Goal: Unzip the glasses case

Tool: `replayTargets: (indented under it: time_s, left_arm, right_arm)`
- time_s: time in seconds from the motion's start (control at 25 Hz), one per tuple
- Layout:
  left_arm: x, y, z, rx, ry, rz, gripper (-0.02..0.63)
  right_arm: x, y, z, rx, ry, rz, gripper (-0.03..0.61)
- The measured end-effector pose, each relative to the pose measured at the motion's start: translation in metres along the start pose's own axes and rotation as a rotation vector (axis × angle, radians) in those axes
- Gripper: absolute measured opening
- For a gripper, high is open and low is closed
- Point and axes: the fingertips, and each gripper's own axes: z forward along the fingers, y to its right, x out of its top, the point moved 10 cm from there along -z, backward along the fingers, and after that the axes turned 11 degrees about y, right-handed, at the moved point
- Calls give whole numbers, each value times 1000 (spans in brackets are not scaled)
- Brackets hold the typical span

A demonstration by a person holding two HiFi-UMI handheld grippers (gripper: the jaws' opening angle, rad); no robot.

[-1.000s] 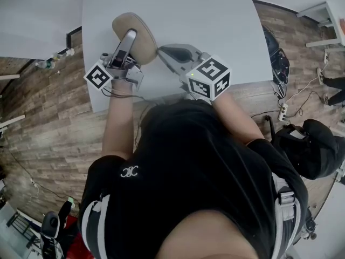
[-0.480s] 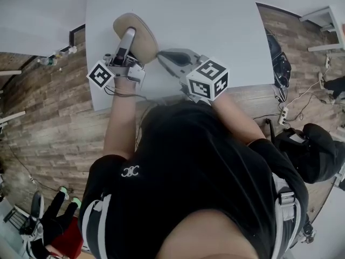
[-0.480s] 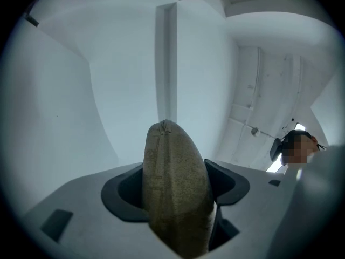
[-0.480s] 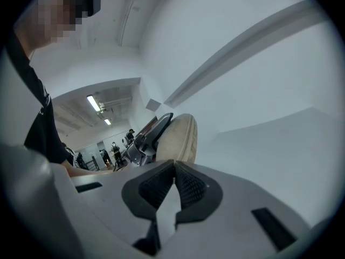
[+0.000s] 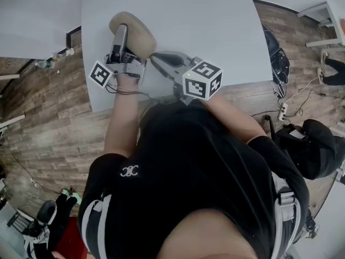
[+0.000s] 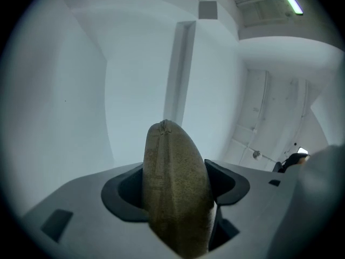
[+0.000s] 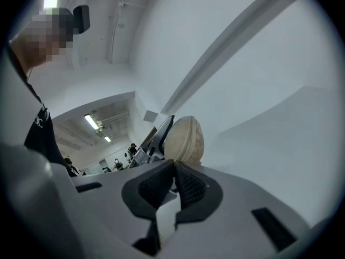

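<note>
The tan oval glasses case (image 5: 135,32) is held off the white table (image 5: 215,31) in the head view. My left gripper (image 5: 122,32) is shut on it, one finger lying across its top. In the left gripper view the case (image 6: 175,166) stands on edge between the jaws, its zipper seam facing the camera. My right gripper (image 5: 154,57) points at the case's right end with its tips close to it. Its pads (image 7: 186,183) meet in the right gripper view, the case (image 7: 186,138) just beyond them. No zipper pull shows between the pads.
The table's near edge runs just under both grippers, with wooden floor below it. A black bag (image 5: 277,58) and cables lie on the floor at the right. Another person (image 5: 310,147) is at the right edge, and white furniture (image 5: 323,12) stands at the top right.
Both grippers have shifted a little left and rolled, carrying the case with them. The right gripper's marker cube has moved left toward the case. Neither set of jaws has changed.
</note>
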Motion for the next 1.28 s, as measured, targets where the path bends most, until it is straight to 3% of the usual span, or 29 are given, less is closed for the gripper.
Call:
replayTargets:
  time_s: [0.16,0.32,0.6,0.64,0.72,0.8,0.92,1.12,1.28]
  left_arm:
    - [-4,-5,-3,12,88,-60,316]
    - [-8,-7,-3,38,133,-68,316]
    - [-5,-8,-1,70,68,-10,316]
    - [-5,-10,-3,89,52,9,316]
    - [-4,-12,-8,122,34,34,316]
    - [-2,-15,-14,139,24,45,316]
    - [-9,-17,-14,117,-77,68,316]
    - [-29,-10,-7,-7,-284,53,316]
    - [-28,-9,-2,-38,-354,58,316]
  right_arm:
    - [-3,-1,2,-3,14,6,25]
    - [-5,1,-1,-15,34,18,25]
    - [0,0,0,37,-56,-86,28]
    - [0,-2,-2,42,-58,-121,40]
    - [2,-5,-11,39,-39,-163,203]
    - [9,-1,-16,-9,-3,-174,236]
    - [18,12,-16,-68,30,-152,253]
    - [15,25,-9,-54,21,-4,304]
    - [12,31,-2,6,-31,68,294]
